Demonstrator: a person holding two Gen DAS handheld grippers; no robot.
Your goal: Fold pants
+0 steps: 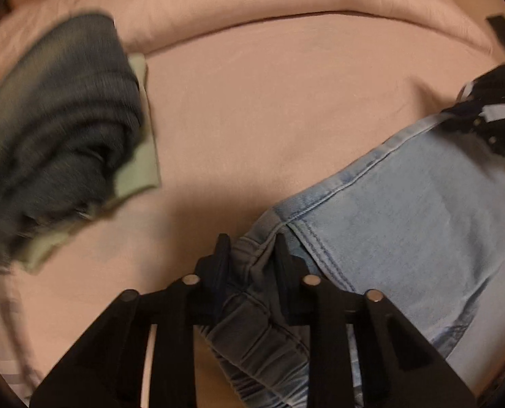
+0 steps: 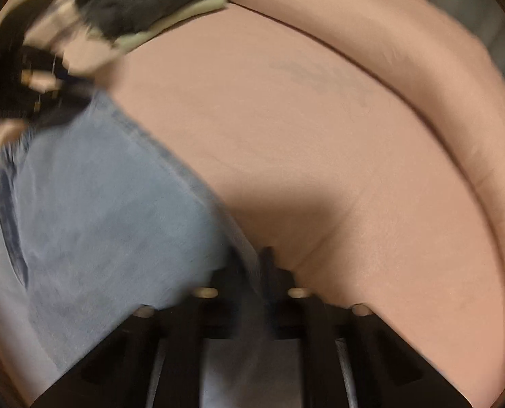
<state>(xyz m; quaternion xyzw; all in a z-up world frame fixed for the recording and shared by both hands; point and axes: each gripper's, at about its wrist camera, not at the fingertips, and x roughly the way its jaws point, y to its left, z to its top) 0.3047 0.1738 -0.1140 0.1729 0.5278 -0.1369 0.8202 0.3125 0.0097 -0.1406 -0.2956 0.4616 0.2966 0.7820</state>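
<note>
The light blue jeans [image 1: 422, 204] lie on a bed covered with a pink sheet [image 1: 269, 102], and each hand-held gripper has one edge of them. The left hand-held gripper [image 1: 250, 251] is closed on a bunched fold of the denim, while the right hand-held gripper [image 2: 252, 265] is closed on the edge of the same jeans, though this view is blurred. A pile of folded dark clothes [image 1: 65, 129] lies well apart on the sheet.

One pair of light jeans [image 1: 422, 204], two folded garments [image 1: 62, 129], two grippers [image 1: 252, 248]
</note>
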